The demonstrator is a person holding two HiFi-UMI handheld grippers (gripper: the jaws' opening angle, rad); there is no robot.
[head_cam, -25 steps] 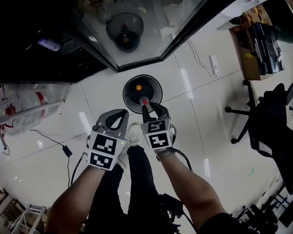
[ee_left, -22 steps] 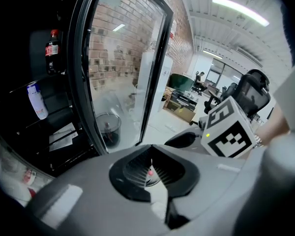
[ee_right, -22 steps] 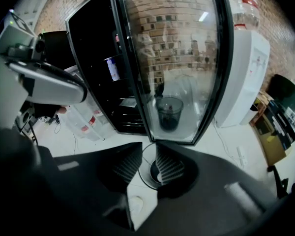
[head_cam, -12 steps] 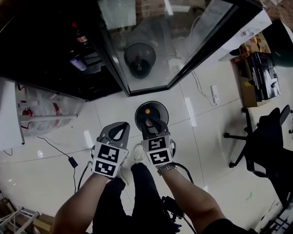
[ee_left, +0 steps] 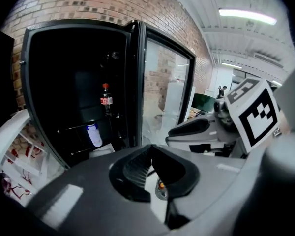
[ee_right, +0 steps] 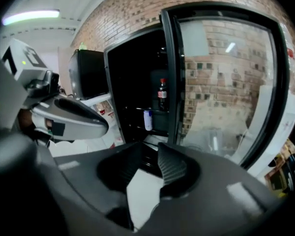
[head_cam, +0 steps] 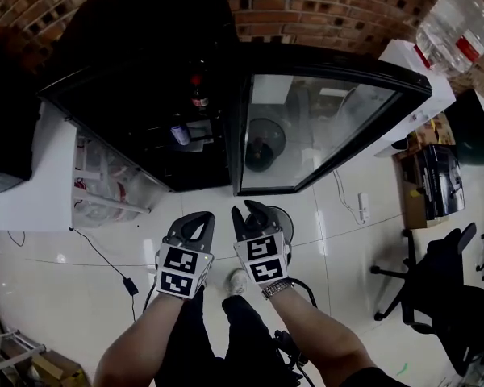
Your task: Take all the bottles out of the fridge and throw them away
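Both grippers now sit lower in the head view than a second ago, and the fridge (head_cam: 137, 71), then mostly cut off at the top edge, fills the upper half of the frame. The bin (head_cam: 284, 214), earlier in plain sight above the grippers, is now mostly hidden behind the right gripper (head_cam: 245, 210).

That gripper's jaws stand a little apart with only white floor (head_cam: 81, 280) showing between them, so it grasps nothing. The left gripper (head_cam: 200, 216), just beside it, has its jaw tips closed together and is also empty.

The fridge's glass door (head_cam: 323, 127) hangs open toward the right. Two bottles are inside the dark interior, well apart from both grippers: a red-capped cola bottle (head_cam: 198, 92) standing upright on a shelf, and a blue-and-white bottle (head_cam: 180, 132) below it and slightly left. A brick wall (head_cam: 323, 6) runs along the top of the frame.
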